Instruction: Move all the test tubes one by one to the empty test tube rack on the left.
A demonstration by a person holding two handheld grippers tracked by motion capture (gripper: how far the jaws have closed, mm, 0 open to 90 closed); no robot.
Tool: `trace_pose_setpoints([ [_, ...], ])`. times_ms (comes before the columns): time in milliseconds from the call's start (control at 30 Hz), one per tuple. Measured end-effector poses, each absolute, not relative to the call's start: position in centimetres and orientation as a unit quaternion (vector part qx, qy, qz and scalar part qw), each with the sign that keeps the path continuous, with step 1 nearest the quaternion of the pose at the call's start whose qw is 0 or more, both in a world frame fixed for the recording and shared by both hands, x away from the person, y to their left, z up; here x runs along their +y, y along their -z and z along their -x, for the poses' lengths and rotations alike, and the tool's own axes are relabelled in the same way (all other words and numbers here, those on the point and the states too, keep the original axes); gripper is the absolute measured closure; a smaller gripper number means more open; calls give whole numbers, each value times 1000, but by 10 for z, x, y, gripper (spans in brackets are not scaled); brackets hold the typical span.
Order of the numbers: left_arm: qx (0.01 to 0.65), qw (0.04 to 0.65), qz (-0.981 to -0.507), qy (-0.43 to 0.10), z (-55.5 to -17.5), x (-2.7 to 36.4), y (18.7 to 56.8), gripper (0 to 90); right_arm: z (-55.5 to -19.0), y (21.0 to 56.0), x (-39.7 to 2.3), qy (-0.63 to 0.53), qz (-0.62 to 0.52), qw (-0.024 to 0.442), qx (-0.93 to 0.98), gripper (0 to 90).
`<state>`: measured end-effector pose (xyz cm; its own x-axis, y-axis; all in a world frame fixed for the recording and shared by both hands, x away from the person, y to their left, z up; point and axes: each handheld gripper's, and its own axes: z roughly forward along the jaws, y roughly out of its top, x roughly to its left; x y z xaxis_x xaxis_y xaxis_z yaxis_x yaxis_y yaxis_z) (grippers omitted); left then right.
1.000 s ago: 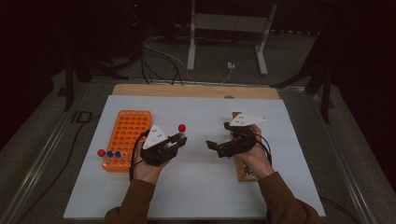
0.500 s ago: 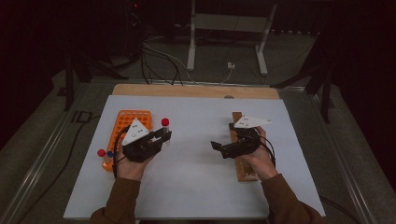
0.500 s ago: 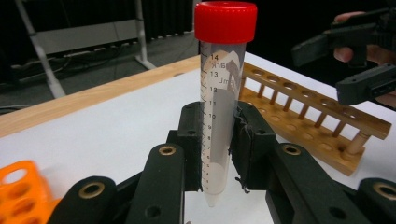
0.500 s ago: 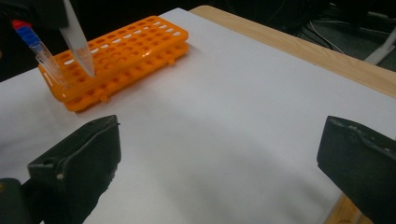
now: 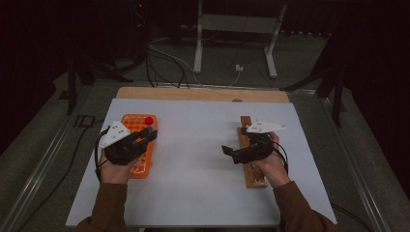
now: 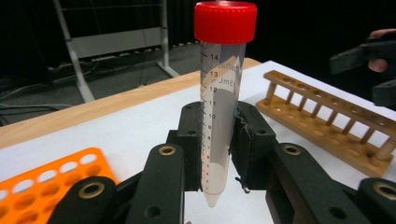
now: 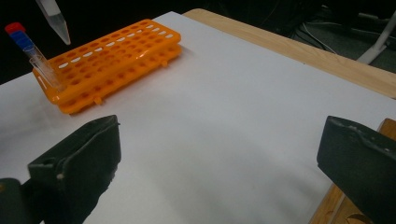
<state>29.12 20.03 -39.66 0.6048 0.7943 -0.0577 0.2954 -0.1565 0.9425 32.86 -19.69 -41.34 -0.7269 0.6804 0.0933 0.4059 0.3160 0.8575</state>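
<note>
Left tool (image 5: 147, 134) moved over orange rack (image 5: 137, 145), clamping red-capped tube (image 6: 223, 93)

1 red-cap tube (image 6: 223, 93), 2 racks: orange (image 5: 138, 145), wooden (image 5: 250, 154), 2 tools: left tool (image 5: 142, 137), right tool (image 5: 231, 152)

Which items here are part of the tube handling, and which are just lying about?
In use:
- clear red-capped plastic tube, clamped in the left hand-held gripper
- orange plastic tube rack

Lying about:
- wooden tube rack
- floor cables
- metal stand

Left gripper (image 5: 145, 137) clamped, right gripper (image 5: 231, 152) agape
</note>
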Motion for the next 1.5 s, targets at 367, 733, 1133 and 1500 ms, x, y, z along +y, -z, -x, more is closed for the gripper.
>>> trace_pose_setpoints([
  [367, 399, 520, -710, -257, -290, 230, 401, 747, -327, 414, -201, -479, -342, 144, 795, 0],
  [733, 421, 511, -700, -267, -291, 256, 407, 747, -327, 415, -205, -482, -345, 143, 792, 0],
  [1133, 456, 495, -687, -273, -284, 288, 423, 747, -326, 418, -209, -483, -350, 140, 790, 0],
  [1500, 491, 478, -682, -259, -276, 318, 446, 747, -326, 421, -205, -482, -349, 137, 792, 0],
])
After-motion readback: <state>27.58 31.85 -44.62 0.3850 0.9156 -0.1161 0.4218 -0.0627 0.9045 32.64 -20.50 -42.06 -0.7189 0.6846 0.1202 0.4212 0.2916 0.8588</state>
